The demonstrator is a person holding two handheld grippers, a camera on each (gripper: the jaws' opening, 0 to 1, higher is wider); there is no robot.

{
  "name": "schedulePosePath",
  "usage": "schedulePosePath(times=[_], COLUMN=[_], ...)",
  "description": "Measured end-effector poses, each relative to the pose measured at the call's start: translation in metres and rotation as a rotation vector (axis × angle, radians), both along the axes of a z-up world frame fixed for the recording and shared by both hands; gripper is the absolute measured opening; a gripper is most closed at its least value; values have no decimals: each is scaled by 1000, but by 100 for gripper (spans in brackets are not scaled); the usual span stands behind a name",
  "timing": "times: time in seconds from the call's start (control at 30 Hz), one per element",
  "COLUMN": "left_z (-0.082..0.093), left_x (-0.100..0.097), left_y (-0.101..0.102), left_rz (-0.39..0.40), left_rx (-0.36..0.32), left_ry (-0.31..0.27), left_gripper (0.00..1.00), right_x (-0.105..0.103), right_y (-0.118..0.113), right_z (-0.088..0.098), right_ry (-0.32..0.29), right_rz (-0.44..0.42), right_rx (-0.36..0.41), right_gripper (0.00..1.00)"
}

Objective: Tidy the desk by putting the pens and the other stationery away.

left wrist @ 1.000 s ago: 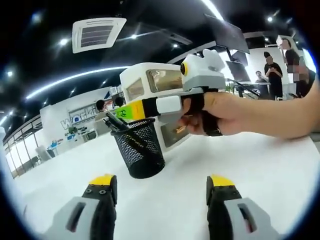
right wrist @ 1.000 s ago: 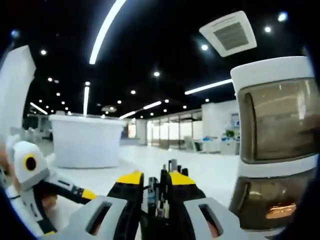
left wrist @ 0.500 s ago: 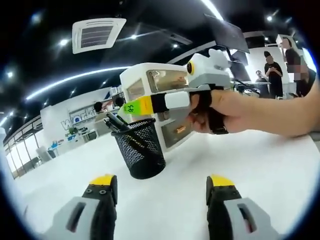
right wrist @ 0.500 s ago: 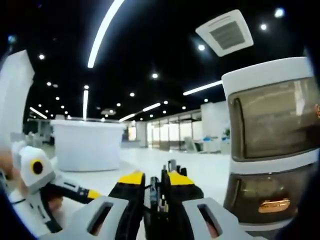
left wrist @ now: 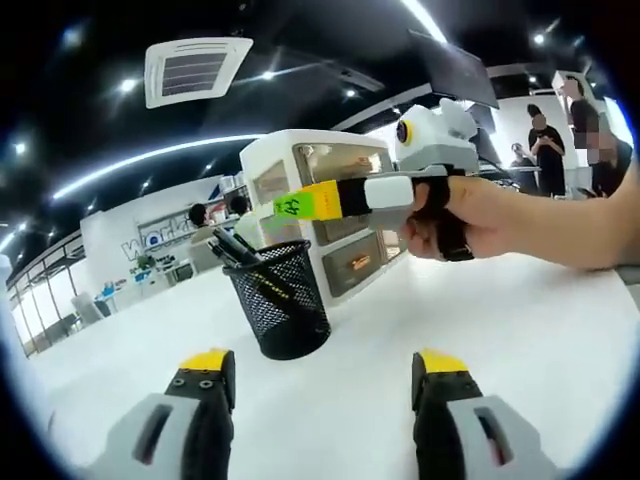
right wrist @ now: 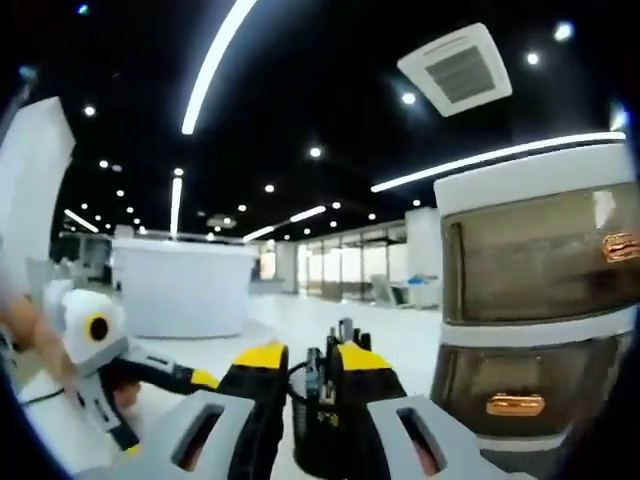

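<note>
Left gripper view, left to right. The left gripper (left wrist: 322, 385) hovers low over the white desk (left wrist: 560, 340), its jaws wide apart and empty. Ahead stands a black mesh pen cup (left wrist: 279, 297), tilted in this view, with dark pens (left wrist: 232, 243) leaning out of its rim. Behind it sits a white drawer unit (left wrist: 325, 215) with smoky translucent drawer fronts. From the right, a hand (left wrist: 470, 215) carries the right gripper (left wrist: 300, 205) above the cup; from this side one cannot tell how its jaws stand.

Right gripper view, left to right. The left gripper (right wrist: 95, 345) appears low at the left. The right gripper's own jaws stand nearly closed, with the pens (right wrist: 322, 365) and the cup's rim just beyond their tips; a grip on anything cannot be confirmed.

Handling, as a judgement: the pens are light, stiff and smooth, best pinched mid-barrel; the cup is light and tips readily, so take it by the rim.
</note>
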State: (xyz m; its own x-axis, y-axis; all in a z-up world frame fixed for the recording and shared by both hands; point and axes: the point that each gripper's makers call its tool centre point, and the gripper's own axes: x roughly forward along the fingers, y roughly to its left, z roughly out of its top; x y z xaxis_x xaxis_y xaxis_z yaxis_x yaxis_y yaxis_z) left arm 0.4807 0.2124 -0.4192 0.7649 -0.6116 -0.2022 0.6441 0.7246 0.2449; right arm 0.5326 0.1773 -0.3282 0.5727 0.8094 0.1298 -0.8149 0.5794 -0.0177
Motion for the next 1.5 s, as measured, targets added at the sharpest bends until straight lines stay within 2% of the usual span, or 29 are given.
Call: schedulePosePath(times=[0.13,0.2,0.4,0.53,0.63,0.77,0.9,0.97,1.03,1.1,1.13,1.2,1.23,1.27,1.3,1.33,1.4,1.5], left_z=[2,3,4,3,2,9,8,6,13,24,31,34,33,37,37,36,28,18], left_x=[1,1,-5,-4,-7,-6,-3,-4,-8,-12,-13,-15,-16,-18,-18,-16,-12,-10], left_y=[2,2,-9,-9,-12,-12,-11,-11,-14,-19,-21,-24,-24,-27,-27,-26,-24,-24], left_rz=[6,11,-24,-33,-54,-56,-52,-53,-60,-82,-84,-96,-102,-121,-125,-121,-117,-118], left_rx=[-10,30,48,44,27,29,42,44,20,-2,10,28,19,-27,-72,-73,-50,-28], left_ry=[-6,-40,-71,-71,-60,-96,-109,-110,-126,-170,-216,-257,-248,-240,-211,-201,-185,-159], left_gripper=[71,71,71,68,59,58,59,57,52,51,51,48,42,38,37,39,41,46], right_x=[-7,-10,-15,-20,-27,-30,-23,-20,-17,-17,-18,-13,-10,-7,-2,0,-2,-1], right_y=[-20,-33,-75,-91,-112,-140,-173,-191,-208,-228,-242,-263,-272,-281,-292,-296,-309,-320], right_z=[-6,-11,-23,-24,-24,-26,-23,-27,-34,-43,-50,-59,-59,-55,-47,-40,-25,-28], right_ry=[-28,-40,-30,-48,-56,-51,-23,-6,-7,-1,4,22,-1,-22,-13,-13,53,147], right_rz=[-7,-11,-28,-44,-39,-28,-6,-16,-38,-50,-56,-109,-129,-148,-187,-205,-221,-245], right_rx=[-58,-99,-159,-177,-181,-180,-129,-133,-167,-196,-212,-264,-291,-304,-288,-262,-143,-97], right_gripper=[20,21,25,25,25,23,22,22,21,21,20,19,19,19,19,19,20,22])
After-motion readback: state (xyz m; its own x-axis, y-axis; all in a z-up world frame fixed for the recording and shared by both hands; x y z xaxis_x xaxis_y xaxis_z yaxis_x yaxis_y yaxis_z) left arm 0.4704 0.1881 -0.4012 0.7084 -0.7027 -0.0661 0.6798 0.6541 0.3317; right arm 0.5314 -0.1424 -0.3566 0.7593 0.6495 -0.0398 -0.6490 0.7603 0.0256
